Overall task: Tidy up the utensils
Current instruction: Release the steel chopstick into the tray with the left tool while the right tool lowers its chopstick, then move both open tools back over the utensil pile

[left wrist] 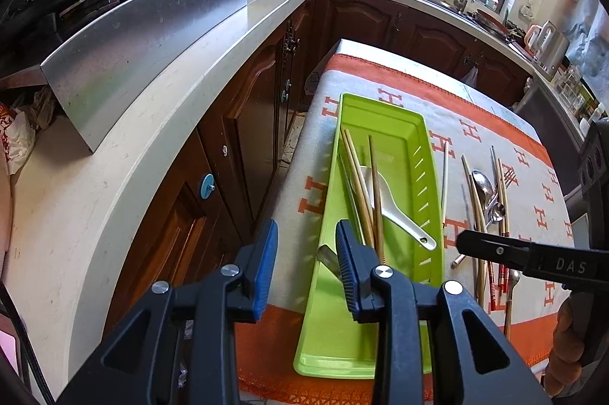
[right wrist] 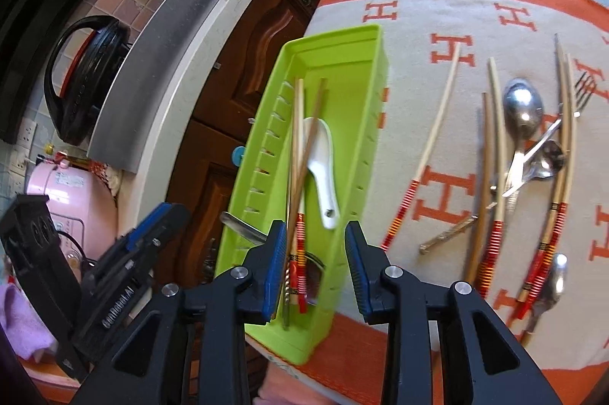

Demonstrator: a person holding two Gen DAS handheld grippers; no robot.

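One orange-and-cream cloth beside dark cabinets

Lime-green tray; white spoon; red-banded chopsticks; grey cloth, orange H pattern.

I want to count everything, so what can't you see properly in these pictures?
- Metal utensil in the tray: left view, a blue finger covers most of it.
- Chopstick ends in the tray: right view, partly behind a finger.
- Spoon on the cloth: right view, chopsticks cover its handle.
- Pile: left view, too tangled to count.
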